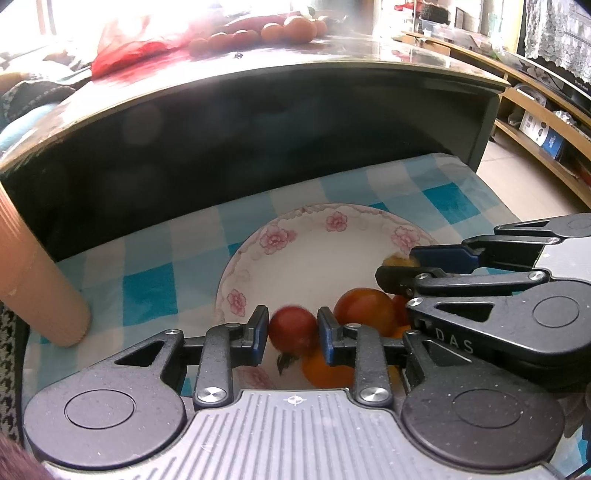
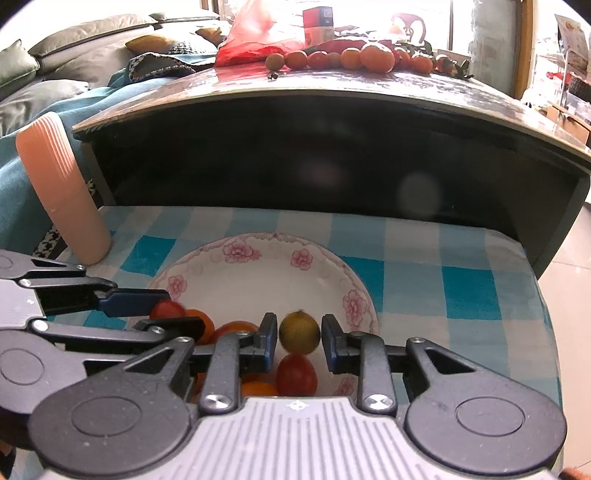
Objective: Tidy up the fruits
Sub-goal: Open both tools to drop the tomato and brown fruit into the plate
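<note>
Red cherry tomato [image 1: 292, 329] sits between the left tongs [image 1: 291, 334], over the near rim of the floral plate [image 1: 280, 240]. Pads are spread; I see slim gaps either side and the fruit looks blurred, so I judge it loose, not pinched. Same on the other side: right tongs [image 2: 300, 338] spread around a yellow-green fruit [image 2: 299, 331], gaps both sides, above the plate's near part, with a red tomato [image 2: 296, 374] just below it.

Pile of orange and red fruits [image 1: 364, 312] lies on the near side of the plate; far half of the plate is bare. More fruits [image 2: 369, 57] line up on the dark tabletop [image 2: 332, 83] well beyond the plate, next to a red plastic bag [image 2: 255, 33]. Peach-coloured cylinder [image 2: 62, 192] stands left of the plate on the checked cloth [image 2: 461, 288].

Step, as I read it: drop-off of both fruits into the plate. Next move calls for lifting both tongs clear of the plate without nudging the pile, keeping the two apart since they overlap near the plate, then going to the tabletop row.
</note>
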Action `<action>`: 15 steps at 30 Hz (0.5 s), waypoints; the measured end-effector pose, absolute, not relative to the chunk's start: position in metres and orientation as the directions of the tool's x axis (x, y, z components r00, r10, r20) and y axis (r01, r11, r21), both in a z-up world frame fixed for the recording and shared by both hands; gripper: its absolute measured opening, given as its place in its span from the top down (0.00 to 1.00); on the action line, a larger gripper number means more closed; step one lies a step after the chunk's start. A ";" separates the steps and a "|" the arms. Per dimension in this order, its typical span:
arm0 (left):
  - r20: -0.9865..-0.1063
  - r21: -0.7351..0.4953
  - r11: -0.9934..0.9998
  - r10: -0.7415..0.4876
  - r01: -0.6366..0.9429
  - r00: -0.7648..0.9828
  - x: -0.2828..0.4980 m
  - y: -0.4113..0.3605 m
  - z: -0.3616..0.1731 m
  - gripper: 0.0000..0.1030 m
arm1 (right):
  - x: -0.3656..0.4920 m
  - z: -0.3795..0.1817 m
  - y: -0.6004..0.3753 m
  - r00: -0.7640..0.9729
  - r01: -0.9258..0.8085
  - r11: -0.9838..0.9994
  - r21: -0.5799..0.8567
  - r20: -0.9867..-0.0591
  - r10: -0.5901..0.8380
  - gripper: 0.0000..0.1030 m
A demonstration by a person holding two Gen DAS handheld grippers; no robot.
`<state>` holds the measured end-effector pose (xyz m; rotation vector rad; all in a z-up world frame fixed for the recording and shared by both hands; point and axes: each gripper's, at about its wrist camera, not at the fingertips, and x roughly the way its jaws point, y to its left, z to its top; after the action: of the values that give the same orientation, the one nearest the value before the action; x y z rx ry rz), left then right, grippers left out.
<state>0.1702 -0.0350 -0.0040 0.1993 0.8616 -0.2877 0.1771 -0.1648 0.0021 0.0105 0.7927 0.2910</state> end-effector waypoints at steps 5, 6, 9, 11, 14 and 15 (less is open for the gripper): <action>-0.763 0.049 0.948 -0.169 0.316 0.623 0.171 -0.032 -0.001 0.59 | 0.177 0.005 -0.166 0.671 -0.247 0.961 0.125 -0.693 0.263 0.58; -0.762 0.051 0.948 -0.167 0.315 0.625 0.171 -0.031 0.000 0.59 | 0.177 0.005 -0.166 0.673 -0.247 0.961 0.124 -0.692 0.262 0.58; -0.760 0.051 0.949 -0.165 0.312 0.628 0.170 -0.031 0.000 0.57 | 0.175 0.007 -0.166 0.676 -0.243 0.962 0.123 -0.690 0.259 0.57; -0.758 0.050 0.949 -0.166 0.310 0.631 0.170 -0.030 0.002 0.55 | 0.174 0.008 -0.167 0.681 -0.238 0.963 0.123 -0.686 0.256 0.57; -0.754 0.052 0.949 -0.166 0.310 0.636 0.167 -0.028 0.005 0.51 | 0.171 0.014 -0.168 0.692 -0.230 0.965 0.127 -0.675 0.254 0.57; -0.753 0.053 0.949 -0.166 0.310 0.637 0.166 -0.027 0.006 0.49 | 0.170 0.016 -0.168 0.696 -0.229 0.965 0.129 -0.671 0.255 0.57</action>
<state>0.1656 -0.0269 0.0063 0.1839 0.8377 -0.2733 0.1697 -0.1678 0.0163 0.0365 0.7541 0.2704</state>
